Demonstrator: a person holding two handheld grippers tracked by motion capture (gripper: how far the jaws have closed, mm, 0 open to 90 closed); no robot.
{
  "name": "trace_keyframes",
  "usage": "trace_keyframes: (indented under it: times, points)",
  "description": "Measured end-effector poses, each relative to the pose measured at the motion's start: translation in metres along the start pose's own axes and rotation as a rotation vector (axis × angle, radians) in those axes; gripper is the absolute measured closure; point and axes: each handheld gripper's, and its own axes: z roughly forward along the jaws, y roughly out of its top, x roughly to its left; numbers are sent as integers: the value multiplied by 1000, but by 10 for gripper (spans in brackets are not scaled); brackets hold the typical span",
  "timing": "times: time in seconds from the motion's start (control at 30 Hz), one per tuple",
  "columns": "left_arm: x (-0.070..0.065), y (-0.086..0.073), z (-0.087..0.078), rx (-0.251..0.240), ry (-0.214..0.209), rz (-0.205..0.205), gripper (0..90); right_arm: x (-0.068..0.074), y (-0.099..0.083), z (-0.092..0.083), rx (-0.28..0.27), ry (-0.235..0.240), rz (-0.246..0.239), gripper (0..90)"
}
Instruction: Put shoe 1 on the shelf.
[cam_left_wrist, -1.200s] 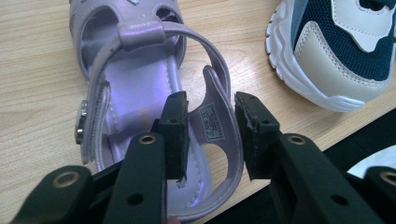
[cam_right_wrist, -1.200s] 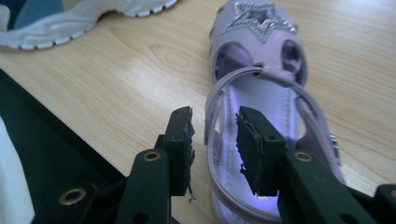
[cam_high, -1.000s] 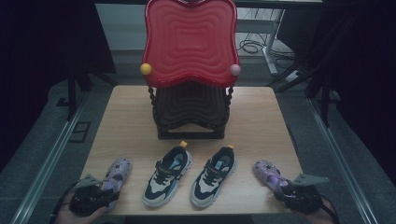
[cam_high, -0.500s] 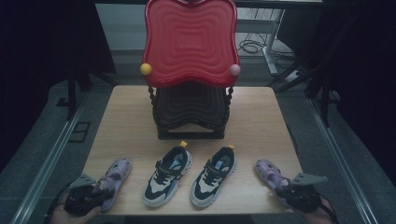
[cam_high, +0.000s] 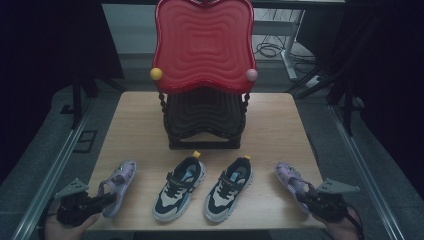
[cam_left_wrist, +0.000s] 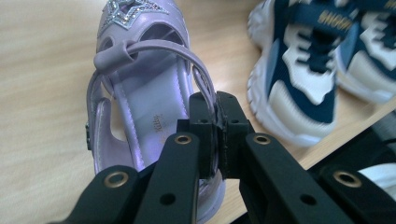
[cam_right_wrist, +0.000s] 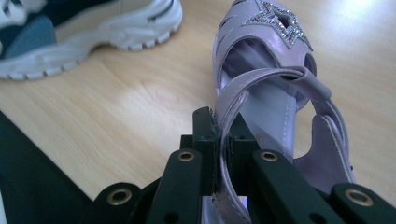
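- Left gripper (cam_left_wrist: 215, 122): black jaws clenched on the thin heel strap of the left purple sandal (cam_left_wrist: 140, 93), having just closed on it; glossy lilac upper, glitter star at the toe, smooth insole with small print too blurred to read.
- Right gripper (cam_right_wrist: 219, 135): same pinch, jaws just closed on the strap of the right purple sandal (cam_right_wrist: 275, 93); same shiny upper, sparkly star ahead of the jaws.
- From above: left gripper (cam_high: 102, 200) at the heel of the left sandal (cam_high: 121, 176), right gripper (cam_high: 307, 197) at the heel of the right sandal (cam_high: 289, 175), both near the front table (cam_high: 140, 125) edge.
- Between the two grippers: pair of sneakers (cam_high: 202, 187), navy-white, chunky ribbed soles, laces.
- Beyond them: red chair (cam_high: 202, 45), wavy ridged plastic, dark seat below, round knobs at its sides.
- Hands cut off by the bottom edge; surroundings dark, hard to make out.
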Motion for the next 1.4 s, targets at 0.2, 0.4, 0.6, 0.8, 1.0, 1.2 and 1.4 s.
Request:
trace_keyframes:
  times: [0.2,0.4,0.6,0.8,1.0,1.2,1.4]
  points:
    - [0,11,0,-84,-19,-10,868,-4,9,0,-74,22,25,858]
    - [-4,22,3,-141,-43,0,868,-5,21,4,-129,24,42,857]
    - [-17,40,9,-163,-86,41,868,4,37,4,-194,45,33,858]
    - [-25,55,16,-196,-107,59,868,11,53,11,-243,85,17,857]
    - [-30,65,20,-222,-122,62,868,16,67,19,-270,109,11,857]
    - [-35,74,25,-239,-138,72,868,22,80,25,-292,123,7,857]
    - [-40,82,30,-244,-152,82,868,27,90,30,-300,137,-4,857]
